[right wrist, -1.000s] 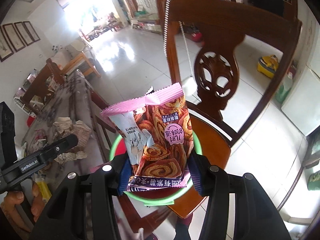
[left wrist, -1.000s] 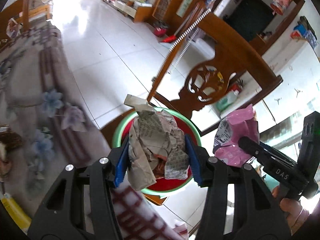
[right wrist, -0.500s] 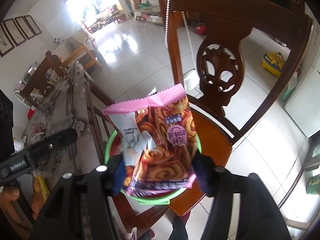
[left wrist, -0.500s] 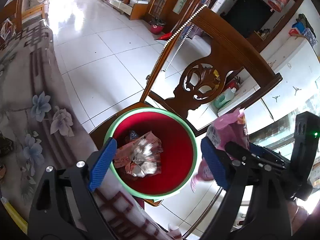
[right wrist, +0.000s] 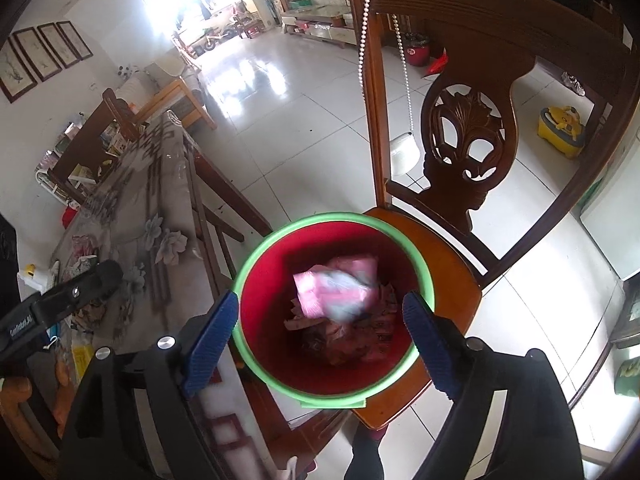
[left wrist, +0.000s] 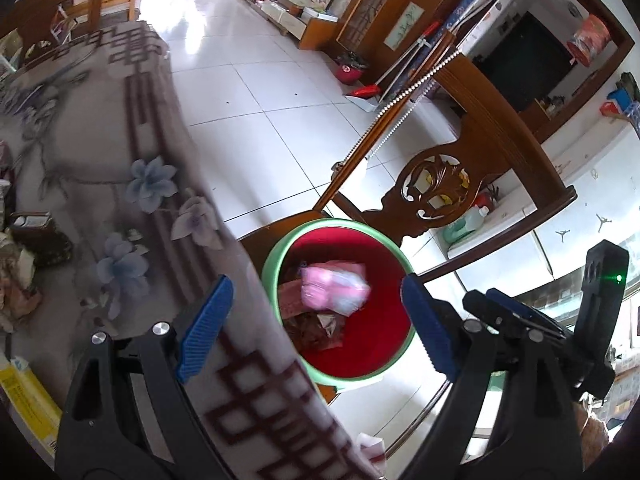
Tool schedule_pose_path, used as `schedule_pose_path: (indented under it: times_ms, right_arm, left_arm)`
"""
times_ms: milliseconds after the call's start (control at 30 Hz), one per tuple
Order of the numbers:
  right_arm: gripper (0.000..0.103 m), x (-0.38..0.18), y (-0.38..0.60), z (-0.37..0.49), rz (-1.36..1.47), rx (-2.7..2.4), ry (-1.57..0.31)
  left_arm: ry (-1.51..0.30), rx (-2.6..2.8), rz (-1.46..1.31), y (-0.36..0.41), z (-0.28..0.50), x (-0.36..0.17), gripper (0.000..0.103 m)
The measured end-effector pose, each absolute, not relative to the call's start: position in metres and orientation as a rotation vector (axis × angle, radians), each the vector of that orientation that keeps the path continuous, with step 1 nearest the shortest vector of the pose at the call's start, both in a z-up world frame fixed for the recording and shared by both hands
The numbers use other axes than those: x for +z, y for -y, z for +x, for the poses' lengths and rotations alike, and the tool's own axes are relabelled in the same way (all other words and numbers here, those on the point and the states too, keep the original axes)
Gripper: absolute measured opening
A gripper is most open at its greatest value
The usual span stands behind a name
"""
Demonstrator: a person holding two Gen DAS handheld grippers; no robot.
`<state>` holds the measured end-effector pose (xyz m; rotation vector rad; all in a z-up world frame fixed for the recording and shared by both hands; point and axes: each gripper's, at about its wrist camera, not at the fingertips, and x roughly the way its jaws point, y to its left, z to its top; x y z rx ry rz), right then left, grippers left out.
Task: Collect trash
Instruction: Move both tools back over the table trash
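The left gripper [left wrist: 316, 328] has its fingers [left wrist: 204, 328] spread wide with nothing between them, over the tabletop [left wrist: 120, 200] edge. The right gripper [right wrist: 320, 340] has just been opening; its fingers [right wrist: 430, 344] stand wide and empty above the bin [right wrist: 416, 258] on the chair [right wrist: 444, 280]. The pink wrapper [right wrist: 336, 290] lies inside the bin on crumpled paper [right wrist: 352, 340], blurred, its long axis running roughly crosswise in the right wrist view.
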<state>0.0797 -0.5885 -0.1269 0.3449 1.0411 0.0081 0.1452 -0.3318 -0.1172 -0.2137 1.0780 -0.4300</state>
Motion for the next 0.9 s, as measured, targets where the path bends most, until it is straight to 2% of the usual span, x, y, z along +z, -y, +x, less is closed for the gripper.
schedule_pose_path:
  times_ms: [433, 733, 900]
  right_arm:
    - [0.082, -0.113, 0.504, 0.082, 0.291, 0.073, -1.027]
    - [0.083, -0.117, 0.393, 0.083, 0.218, 0.195, -1.069]
    - [0.083, -0.118, 0.345, 0.079, 0.201, 0.238, -1.077]
  left_arm:
    - [-1.017, -0.349, -0.270, 0.235, 0.115, -0.102, 0.084]
    - [-1.027, -0.155, -0.354, 0.106, 0.086, -0.115, 0.084]
    - [-1.052, 0.024, -0.494, 0.035, 0.103, -0.130, 0.084]
